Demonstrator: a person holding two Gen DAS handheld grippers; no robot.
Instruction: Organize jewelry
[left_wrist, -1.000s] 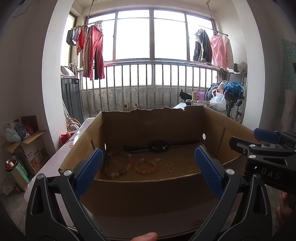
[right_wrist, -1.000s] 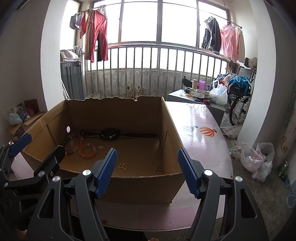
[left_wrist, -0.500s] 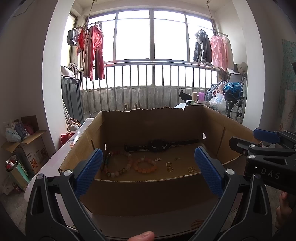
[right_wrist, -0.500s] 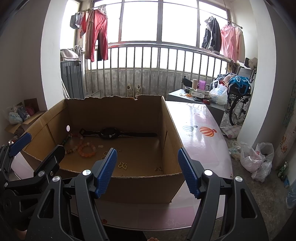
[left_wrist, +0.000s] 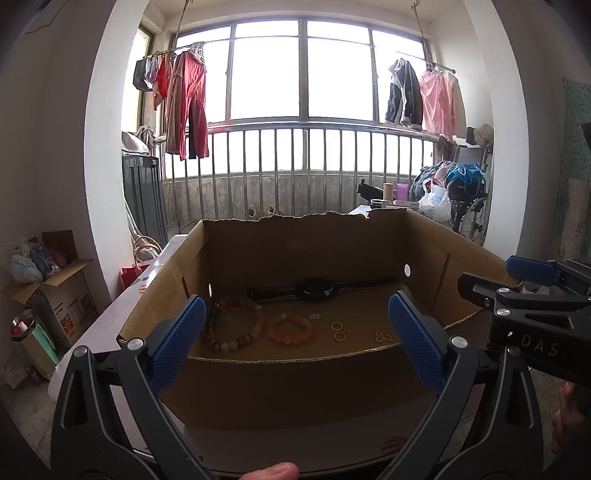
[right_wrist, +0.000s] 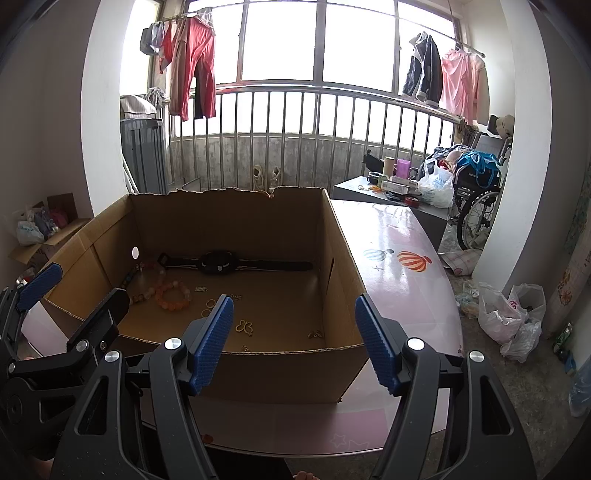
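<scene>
An open cardboard box (left_wrist: 295, 384) (right_wrist: 340, 258) stands on a pink table and holds the jewelry. A black watch (left_wrist: 314, 288) (right_wrist: 219, 262) lies along its back wall. An orange bead bracelet (left_wrist: 290, 328) (right_wrist: 171, 295) and a longer mixed bead strand (left_wrist: 236, 328) lie at the left. Small gold rings (left_wrist: 338, 330) and a gold butterfly charm (left_wrist: 382, 336) (right_wrist: 244, 327) rest toward the front. My left gripper (left_wrist: 295, 345) hovers open before the box's near wall, empty. My right gripper (right_wrist: 293, 345) is open and empty at the box's front right corner.
The pink table (right_wrist: 402, 280) with balloon prints extends right of the box. A grey side table (right_wrist: 388, 192) with cups and a bag stands behind it, and a wheelchair (right_wrist: 480, 199) farther right. Plastic bags (right_wrist: 509, 317) lie on the floor; a carton (left_wrist: 62, 291) sits at left.
</scene>
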